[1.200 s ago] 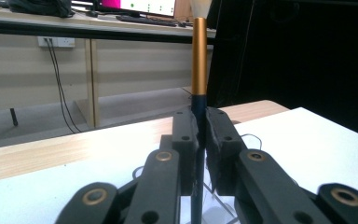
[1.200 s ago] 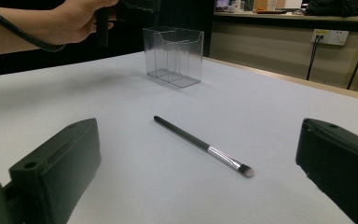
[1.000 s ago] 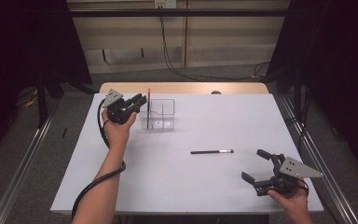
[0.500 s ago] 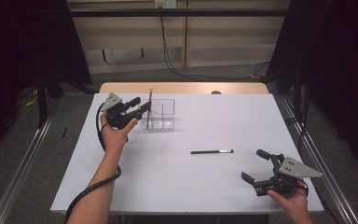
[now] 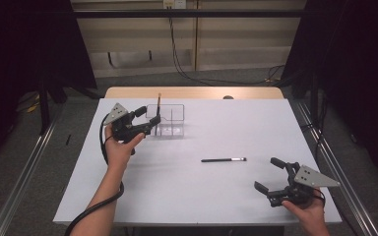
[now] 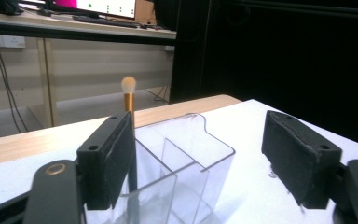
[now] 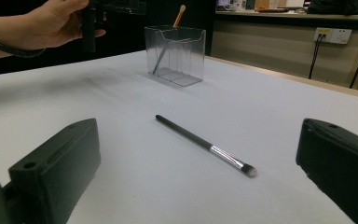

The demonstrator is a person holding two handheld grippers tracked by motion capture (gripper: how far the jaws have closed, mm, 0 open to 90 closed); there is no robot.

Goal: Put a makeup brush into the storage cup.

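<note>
A clear plastic holder [image 5: 173, 120] [image 6: 191, 154] stands at the table's far left. A gold-banded brush [image 5: 159, 104] [image 6: 129, 95] leans in its left compartment, bristles up. My left gripper [image 5: 148, 120] [image 6: 200, 135] hovers just left of the holder. Its jaws have just been opening and now stand open; the brush stands free just past one pad, gripped by neither. A black brush [image 5: 224, 160] [image 7: 200, 142] lies flat mid-table. My right gripper [image 5: 266, 173] [image 7: 200, 140] rests open at the near right, facing it, jaws wide and empty.
The white table [image 5: 216, 196] has a wooden strip [image 5: 192, 92] along its far edge. In the right gripper view the other hand [image 7: 51, 23] shows beside the holder [image 7: 175, 53]. Metal rails run along both sides of the table.
The left jaws opened and let go of the gold-banded brush, which now leans in the holder. The left gripper drew back slightly to the left. The right gripper stayed still.
</note>
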